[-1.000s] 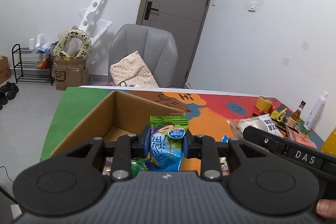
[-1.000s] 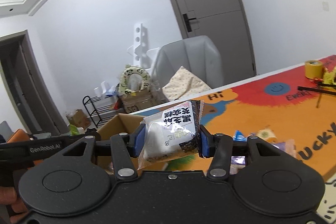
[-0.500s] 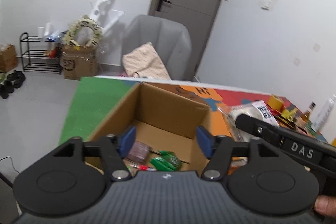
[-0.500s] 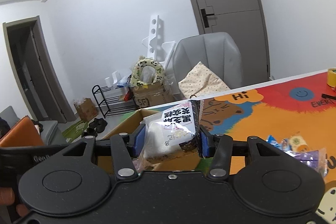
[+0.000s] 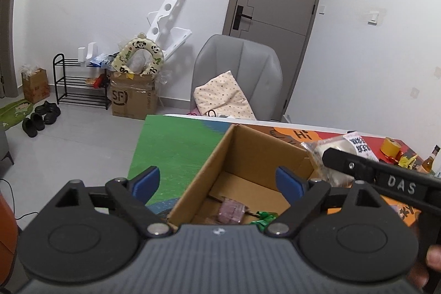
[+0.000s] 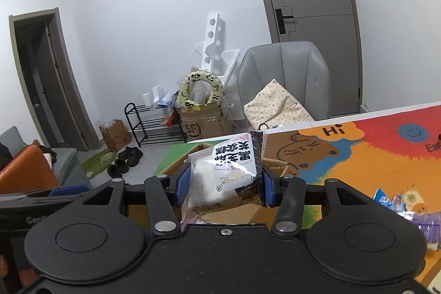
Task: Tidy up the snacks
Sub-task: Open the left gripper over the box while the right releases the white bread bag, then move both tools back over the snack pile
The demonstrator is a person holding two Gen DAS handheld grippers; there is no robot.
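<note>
The left claw [image 5: 217, 181] stands spread wide, and its jaws have just been opening; nothing sits between its two blue pads [image 5: 145, 181]. Straight ahead of it and below lies the open cardboard box [image 5: 249, 153], whose near corner reaches in between the spread fingers. On the box floor just past the claw lie a purplish snack packet [image 5: 231, 212] and a green wrapper [image 5: 264, 216]. To the left of the claw the table mat [image 5: 176, 148] is green; to its right it turns orange and red.

The right claw [image 6: 225, 183] is pinching a white snack bag [image 6: 220, 178] with black printed characters: one blue pad presses each side of the bag, which stands roughly upright and tilted a little between them. Directly beyond and beneath this claw is the same box [image 6: 179, 164], so the bag hangs over the box's edge. In the left wrist view the right claw shows as a black bar at the right, with the white bag [image 5: 335, 153] just right of the box's far corner. A fingertip [image 5: 432, 258] of the person shows at that picture's lower right edge.

Right of the right claw, several small wrapped snacks [image 6: 405, 201] lie loose on the orange part of the mat. Beyond both claws stands a grey chair [image 5: 237, 70] with a spotted cushion [image 5: 223, 97].
</note>
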